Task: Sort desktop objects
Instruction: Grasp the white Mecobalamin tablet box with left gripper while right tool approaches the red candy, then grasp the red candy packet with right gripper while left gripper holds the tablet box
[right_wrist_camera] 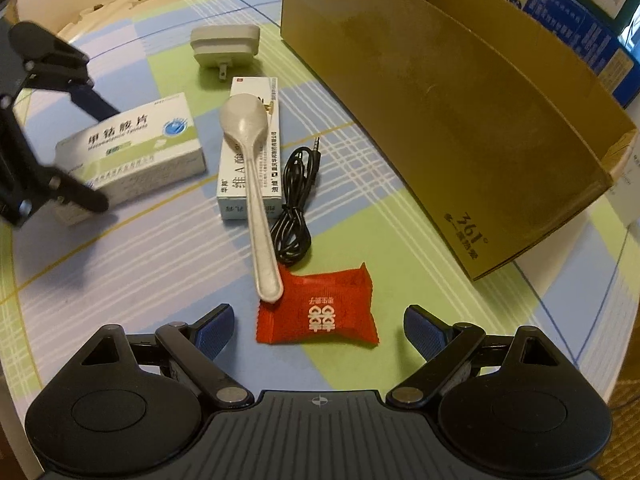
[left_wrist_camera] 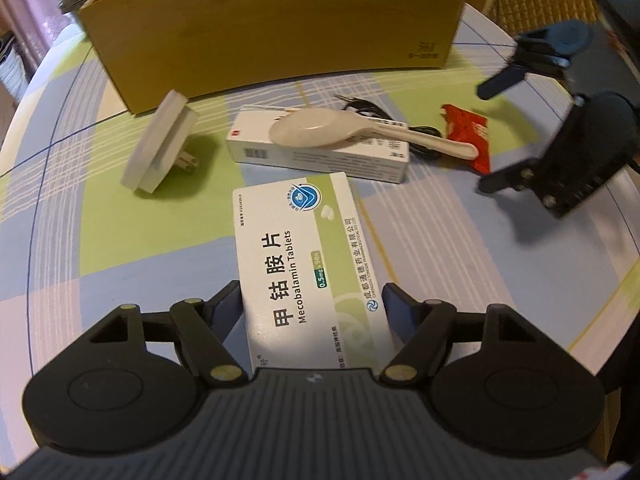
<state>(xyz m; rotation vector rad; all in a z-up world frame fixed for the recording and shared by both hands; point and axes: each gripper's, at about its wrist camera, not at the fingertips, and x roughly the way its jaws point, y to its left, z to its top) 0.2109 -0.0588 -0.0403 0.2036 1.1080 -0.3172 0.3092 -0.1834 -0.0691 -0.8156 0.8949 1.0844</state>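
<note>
On my left wrist camera, the white plug adapter lies tilted at the far left of the checked tablecloth, prongs toward the middle, just in front of the open cardboard box. Next along, my left gripper has its fingers spread on either side of the green-and-white Mecobalamin tablet box. The left finger seems to touch the box edge while the right one stands a little off, though the fisheye view makes that contact hard to judge; I do not call it a grip. The tablet box lies flat on the cloth, its near end between my fingers.

Beyond it sits a longer white medicine carton with a beige spoon resting on top, bowl on the carton. From the right wrist camera, the spoon's handle tip touches the corner of the red candy packet. A coiled black audio cable lies just right of the carton, between it and the cardboard box.

Furthest right, my right gripper hovers with its fingers wide apart on either side of the red packet, touching nothing.
</note>
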